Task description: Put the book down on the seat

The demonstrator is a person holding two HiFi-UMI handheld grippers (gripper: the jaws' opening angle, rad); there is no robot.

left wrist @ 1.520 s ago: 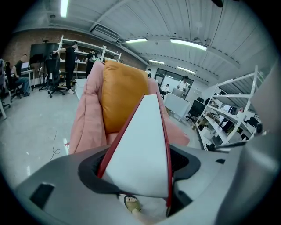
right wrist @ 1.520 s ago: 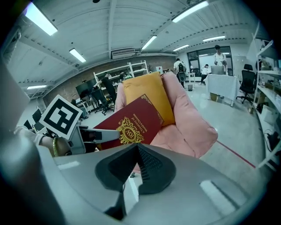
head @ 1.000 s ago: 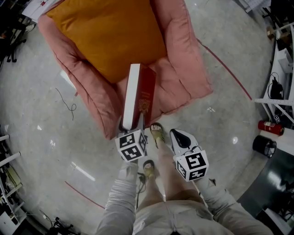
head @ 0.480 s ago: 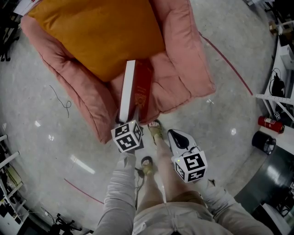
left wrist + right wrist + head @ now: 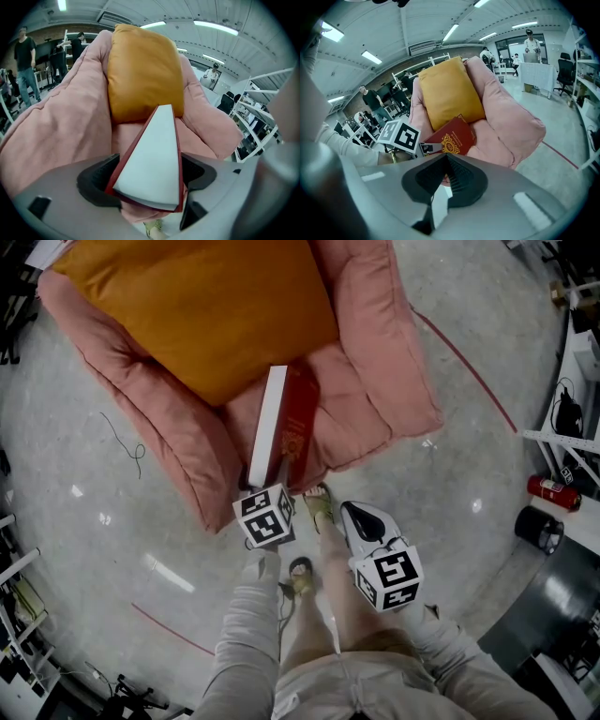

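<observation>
The book (image 5: 281, 423) is stood on edge on the pink seat (image 5: 352, 423), between the jaws of the left gripper (image 5: 149, 168), which are being opened. An orange cushion (image 5: 206, 306) is seen just beyond. The right gripper (image 5: 444, 176), to its right, is closed and empty.

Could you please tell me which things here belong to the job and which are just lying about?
Job: book; pink seat; left tool, jaws opening, book between them.
Lying about: orange cushion; red cylinder; black bin.
</observation>
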